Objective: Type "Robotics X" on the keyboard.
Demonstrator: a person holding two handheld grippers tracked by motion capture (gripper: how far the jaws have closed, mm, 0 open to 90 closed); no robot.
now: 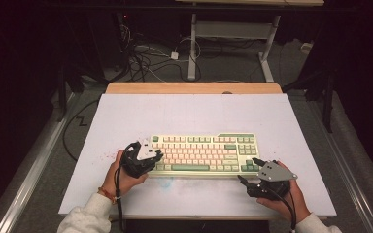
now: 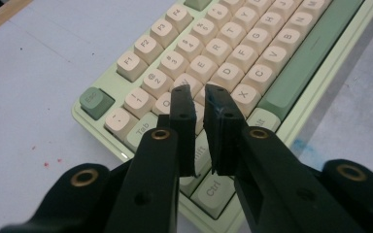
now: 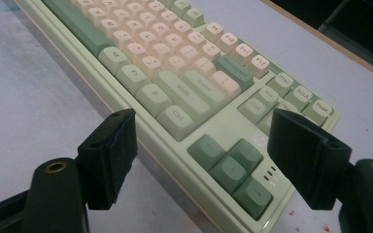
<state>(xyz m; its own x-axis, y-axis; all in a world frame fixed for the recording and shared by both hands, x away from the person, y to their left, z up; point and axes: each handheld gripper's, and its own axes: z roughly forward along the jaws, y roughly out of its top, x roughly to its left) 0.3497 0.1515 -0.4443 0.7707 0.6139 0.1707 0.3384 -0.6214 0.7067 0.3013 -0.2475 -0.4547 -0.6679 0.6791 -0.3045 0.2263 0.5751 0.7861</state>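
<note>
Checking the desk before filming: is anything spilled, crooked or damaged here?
The keyboard sits straight and looks whole. The white table top has small red specks left of the keyboard and a faint blue smudge along its near edge.

**One keyboard, two claws, one desk**

One keyboard point(image 1: 201, 153) lies on one white desk point(image 1: 199, 111). Two claws are at it: the left claw point(image 1: 159, 156) and the right claw point(image 1: 247, 170), each carried by one hand, so two hands in all. Each claw has two black jaws, four jaws together. One grey three-cornered plate point(image 1: 276, 171) sits on the right claw. On the keyboard, the right gripper view shows four dark green arrow keys point(image 3: 230, 167) in one cluster, and the left gripper view shows one green Esc key point(image 2: 96, 102).
</note>
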